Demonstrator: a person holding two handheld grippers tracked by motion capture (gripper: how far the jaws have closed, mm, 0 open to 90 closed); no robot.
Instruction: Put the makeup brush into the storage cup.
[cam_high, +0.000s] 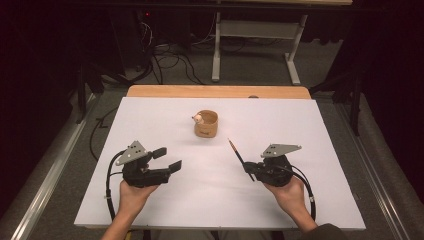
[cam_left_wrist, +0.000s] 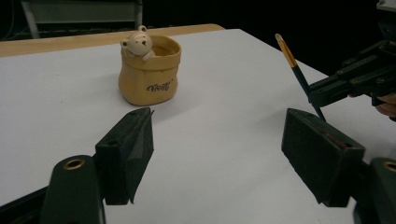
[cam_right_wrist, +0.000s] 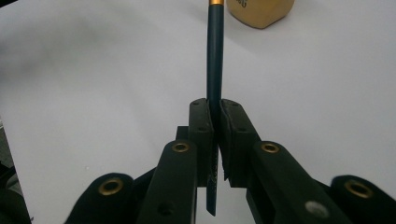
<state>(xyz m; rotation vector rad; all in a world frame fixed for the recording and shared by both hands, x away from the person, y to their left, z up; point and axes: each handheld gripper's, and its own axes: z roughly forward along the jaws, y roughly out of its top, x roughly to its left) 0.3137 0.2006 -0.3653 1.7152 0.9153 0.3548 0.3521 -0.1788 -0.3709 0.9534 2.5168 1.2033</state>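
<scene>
Pinching a dark blue pencil between its two black jaws, the right gripper is sitting low over the white table sheet, on the right side of the high view, with a hand wrapping its body from below. Its own camera is showing the jaws pressed together on the lower part of the shaft, with a short stub sticking out behind the pads and the rest of the pencil running straight ahead to a gold band near its far end. From above, the pencil is slanting up and to the left from the jaws, its tip pointing toward the middle of the table.

Across the sheet, the left gripper is resting in the other hand with its jaws spread wide and nothing between them; its own view is showing bare white sheet in the gap between the two black pads. That same view is catching the right gripper farther off at the right edge, with the pencil rising from it.

Beyond both grippers, a small tan ceramic pot shaped like a sack, with a little cream bear figure on its rim, is standing upright near the middle of the sheet, well apart from either gripper. Dark lettering is showing on the front of this pot. Behind the sheet, a light wooden table edge is showing.
</scene>
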